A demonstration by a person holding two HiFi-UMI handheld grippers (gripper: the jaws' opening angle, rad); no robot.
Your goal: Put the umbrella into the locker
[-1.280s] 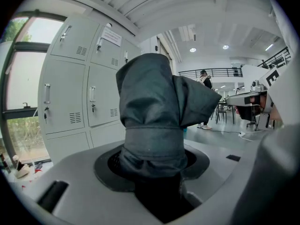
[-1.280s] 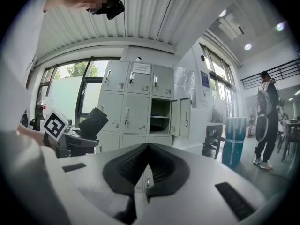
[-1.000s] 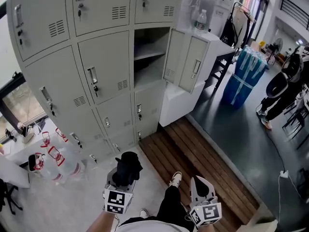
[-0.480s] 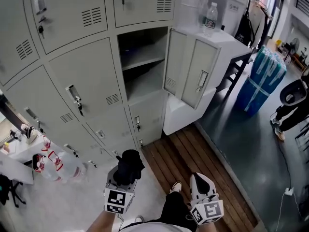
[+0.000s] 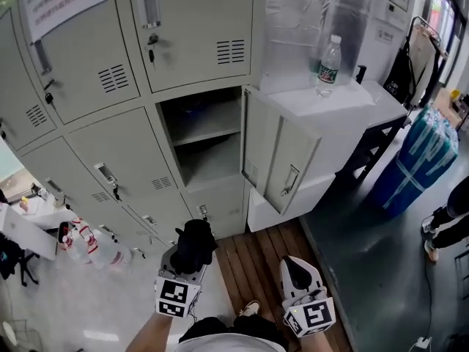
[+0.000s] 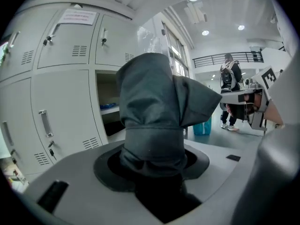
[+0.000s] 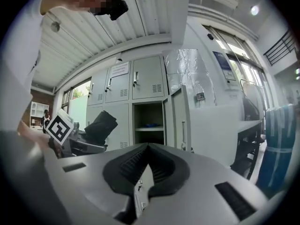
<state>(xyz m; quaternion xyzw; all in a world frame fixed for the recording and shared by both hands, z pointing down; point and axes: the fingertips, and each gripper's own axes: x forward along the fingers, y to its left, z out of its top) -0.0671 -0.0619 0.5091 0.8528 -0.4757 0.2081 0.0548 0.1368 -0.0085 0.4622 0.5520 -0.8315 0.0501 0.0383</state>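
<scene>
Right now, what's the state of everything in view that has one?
umbrella: folded, gripped
left claw: shut on umbrella
right claw: shut, empty
locker door: swung open
locker: open, umbrella not inside
neighbouring lockers: closed
water bottle: upright

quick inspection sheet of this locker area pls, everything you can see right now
surface: wooden slat floor before the lockers, dark floor to its right
job's things: folded dark umbrella, held; open locker, door swung wide, blue item on its upper shelf
clutter: water bottle on the white cabinet; plastic bottles on the floor at left; blue wrapped bundle
grippers: left gripper shut on the umbrella; right gripper shut, empty
cables: small white plug on the dark floor, lead not clear
surroundings: grey locker bank; a person's legs at the right edge
</scene>
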